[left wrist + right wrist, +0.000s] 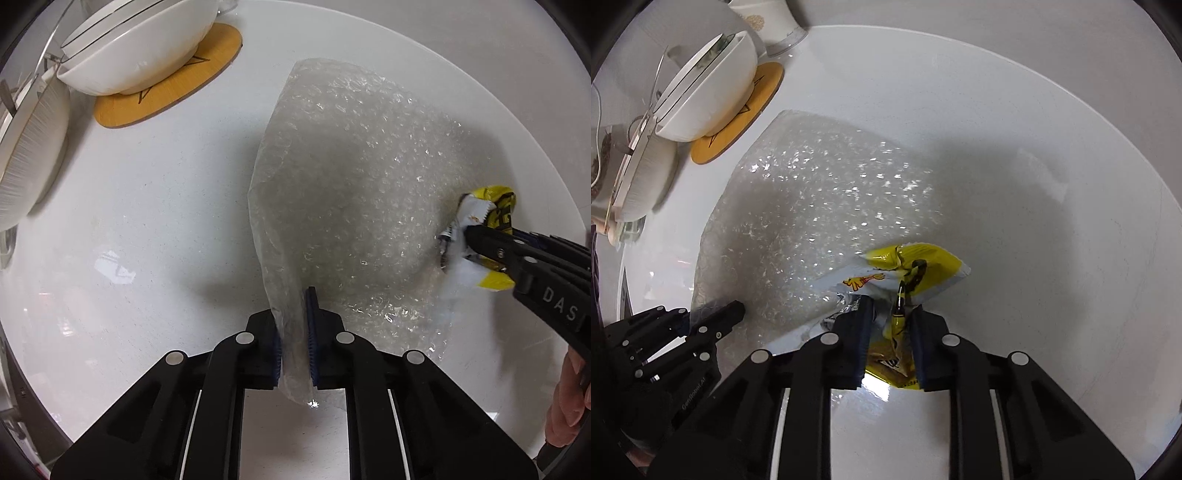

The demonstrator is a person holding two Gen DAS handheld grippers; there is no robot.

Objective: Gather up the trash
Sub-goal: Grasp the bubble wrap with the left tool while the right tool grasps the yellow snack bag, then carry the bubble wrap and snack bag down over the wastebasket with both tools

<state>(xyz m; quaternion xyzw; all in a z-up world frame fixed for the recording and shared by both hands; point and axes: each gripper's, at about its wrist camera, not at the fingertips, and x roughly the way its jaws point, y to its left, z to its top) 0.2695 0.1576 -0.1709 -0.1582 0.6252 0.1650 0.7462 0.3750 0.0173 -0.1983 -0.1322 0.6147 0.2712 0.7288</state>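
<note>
Clear bubble-wrap sheet spread on white round table; near edge pinched by left gripper. Crumpled yellow-and-white snack wrapper at sheet's right edge, clamped by right gripper. Hand seen only in left wrist view. Stacked white bowls on round wooden coaster beyond sheet, far left.

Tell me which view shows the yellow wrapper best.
Right wrist: the yellow wrapper sits centre frame, print visible, pinched by the right gripper. The left wrist view catches it only at the right edge, small, crumpled and partly covered by that gripper.
</note>
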